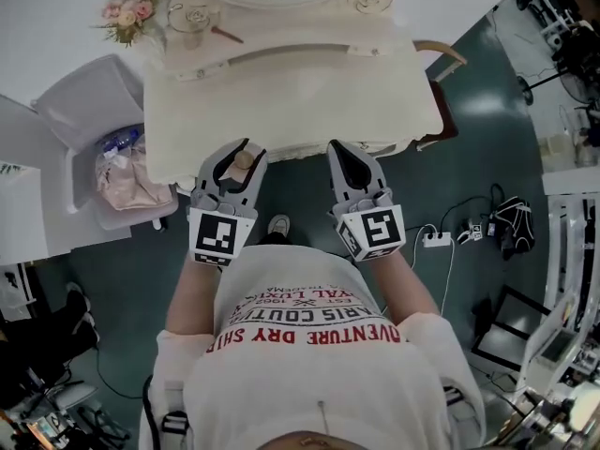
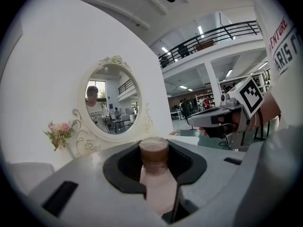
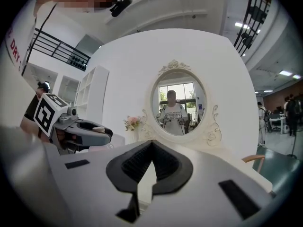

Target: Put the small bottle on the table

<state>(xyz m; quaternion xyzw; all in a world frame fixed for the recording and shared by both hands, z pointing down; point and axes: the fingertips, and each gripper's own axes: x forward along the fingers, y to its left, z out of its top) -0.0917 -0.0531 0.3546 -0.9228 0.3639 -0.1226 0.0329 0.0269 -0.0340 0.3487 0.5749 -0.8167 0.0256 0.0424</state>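
Observation:
A small pale pink bottle [image 1: 243,161] with a brown cap stands upright between the jaws of my left gripper [image 1: 245,150], which is shut on it. In the left gripper view the bottle [image 2: 156,178] fills the gap between the dark pads. The gripper hangs just off the front edge of the cream dressing table [image 1: 291,101], above the floor. My right gripper [image 1: 341,148] hovers beside it at the same edge, shut with nothing in it. In the right gripper view its pads [image 3: 163,162] meet, and the left gripper [image 3: 87,132] shows at the left.
An oval mirror [image 2: 111,104] rises at the back of the table, with a small bunch of pink flowers [image 1: 127,14] at its left. A grey bin [image 1: 111,162] holding a bag stands left of the table. At the right are a chair [image 1: 442,59] and a power strip [image 1: 437,239] on the floor.

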